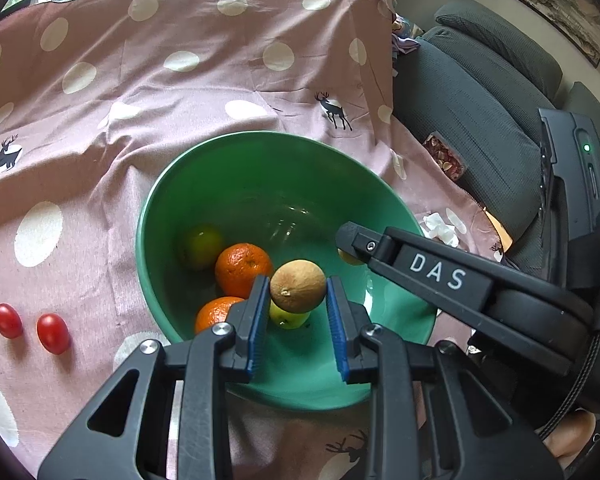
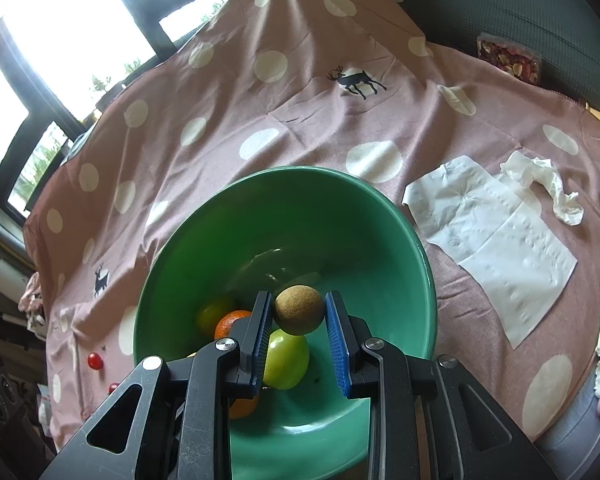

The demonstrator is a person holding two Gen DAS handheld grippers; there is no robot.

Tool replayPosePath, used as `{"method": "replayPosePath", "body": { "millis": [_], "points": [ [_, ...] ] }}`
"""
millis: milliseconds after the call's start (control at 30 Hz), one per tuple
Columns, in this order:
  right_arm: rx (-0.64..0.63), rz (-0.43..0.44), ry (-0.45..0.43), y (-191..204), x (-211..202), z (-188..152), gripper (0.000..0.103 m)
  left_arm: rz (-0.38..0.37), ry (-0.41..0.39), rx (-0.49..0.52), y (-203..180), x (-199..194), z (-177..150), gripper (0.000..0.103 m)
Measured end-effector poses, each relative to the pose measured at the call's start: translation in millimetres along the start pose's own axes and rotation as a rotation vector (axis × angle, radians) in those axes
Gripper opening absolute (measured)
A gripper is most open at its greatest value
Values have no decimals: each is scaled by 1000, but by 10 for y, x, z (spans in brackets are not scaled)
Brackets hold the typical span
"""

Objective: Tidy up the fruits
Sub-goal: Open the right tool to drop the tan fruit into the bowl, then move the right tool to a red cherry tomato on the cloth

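Left gripper (image 1: 298,294) pinching brown fruit (image 1: 298,286), right gripper (image 2: 298,312) clamped on another (image 2: 299,309), over green bowl (image 1: 204,168)

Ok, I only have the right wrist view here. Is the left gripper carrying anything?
Observer: Yes. The left gripper has its fingers shut on another brown round fruit, held over the green bowl.
Operator: Any fruit still outside the bowl on that side?
Observer: Two cherry tomatoes lie side by side on the spotted cloth, left of the bowl and clear of it.
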State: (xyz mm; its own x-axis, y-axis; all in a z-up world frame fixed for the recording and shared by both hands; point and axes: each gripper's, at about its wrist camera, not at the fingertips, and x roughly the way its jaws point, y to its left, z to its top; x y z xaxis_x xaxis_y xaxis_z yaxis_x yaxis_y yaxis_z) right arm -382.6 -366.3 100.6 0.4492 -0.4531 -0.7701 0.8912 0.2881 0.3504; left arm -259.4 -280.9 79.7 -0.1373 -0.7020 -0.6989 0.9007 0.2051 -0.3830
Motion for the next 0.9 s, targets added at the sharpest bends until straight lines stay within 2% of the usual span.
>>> {"method": "replayPosePath", "body": {
  "millis": [667,900],
  "points": [
    [-8,-30,2,3,14,7,30,7,15,-4,12,55,-18,28],
    [-8,-30,3,-15,9,17,30,28,-8,-13,34,8,0,46]
  ]
}}
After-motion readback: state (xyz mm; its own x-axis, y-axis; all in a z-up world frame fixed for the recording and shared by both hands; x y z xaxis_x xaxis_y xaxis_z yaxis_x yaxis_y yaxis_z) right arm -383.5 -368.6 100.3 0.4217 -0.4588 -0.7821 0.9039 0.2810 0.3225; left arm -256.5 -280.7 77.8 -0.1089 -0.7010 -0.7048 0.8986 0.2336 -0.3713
